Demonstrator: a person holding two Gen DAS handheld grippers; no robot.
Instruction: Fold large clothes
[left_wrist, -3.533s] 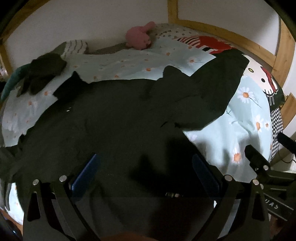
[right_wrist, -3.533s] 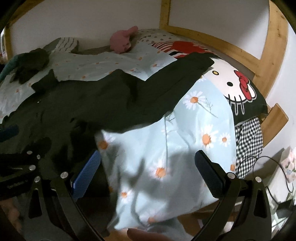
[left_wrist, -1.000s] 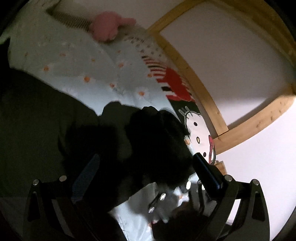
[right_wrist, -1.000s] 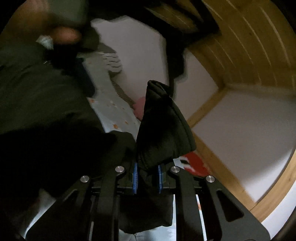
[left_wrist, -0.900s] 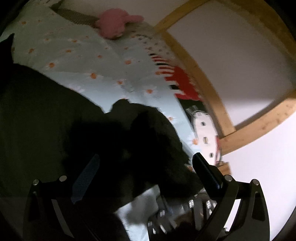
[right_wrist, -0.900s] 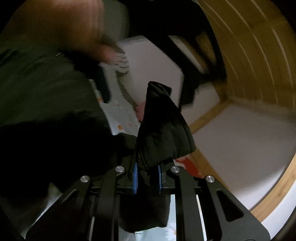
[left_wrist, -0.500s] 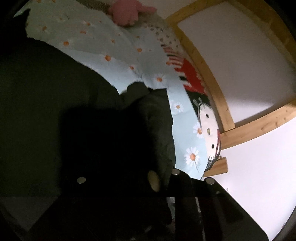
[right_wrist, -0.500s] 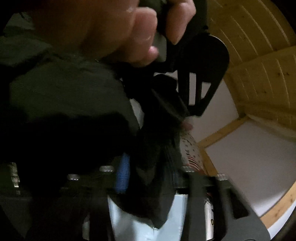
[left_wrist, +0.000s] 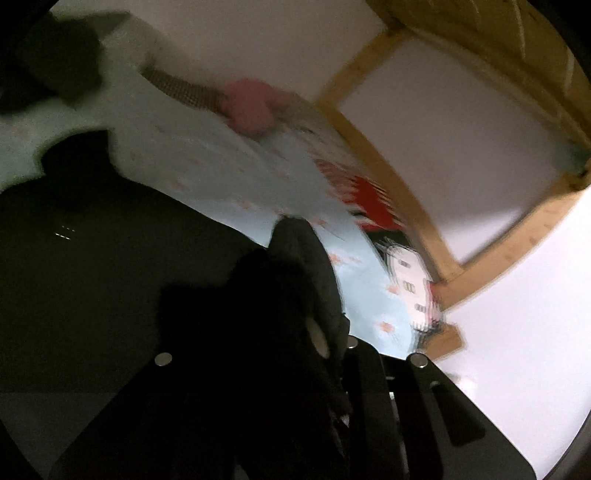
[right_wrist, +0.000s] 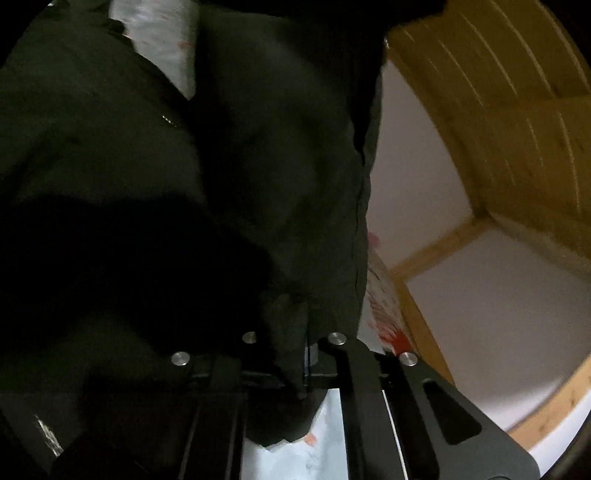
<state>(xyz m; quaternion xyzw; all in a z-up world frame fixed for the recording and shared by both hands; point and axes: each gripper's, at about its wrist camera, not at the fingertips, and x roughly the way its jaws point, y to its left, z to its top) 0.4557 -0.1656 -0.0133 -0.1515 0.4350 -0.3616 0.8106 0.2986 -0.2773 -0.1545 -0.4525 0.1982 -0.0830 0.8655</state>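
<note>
Both grippers are clamped on the dark garment (right_wrist: 258, 166): left gripper (left_wrist: 325, 354) and right gripper (right_wrist: 295, 354), jaws fully closed on fabric.

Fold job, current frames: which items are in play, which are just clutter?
In play:
- dark jacket
- left gripper, shut on its fabric
- right gripper, shut on its fabric

Clutter:
- pink plush toy
- floral bedsheet
- cartoon cat pillow
- wooden bed frame
</note>
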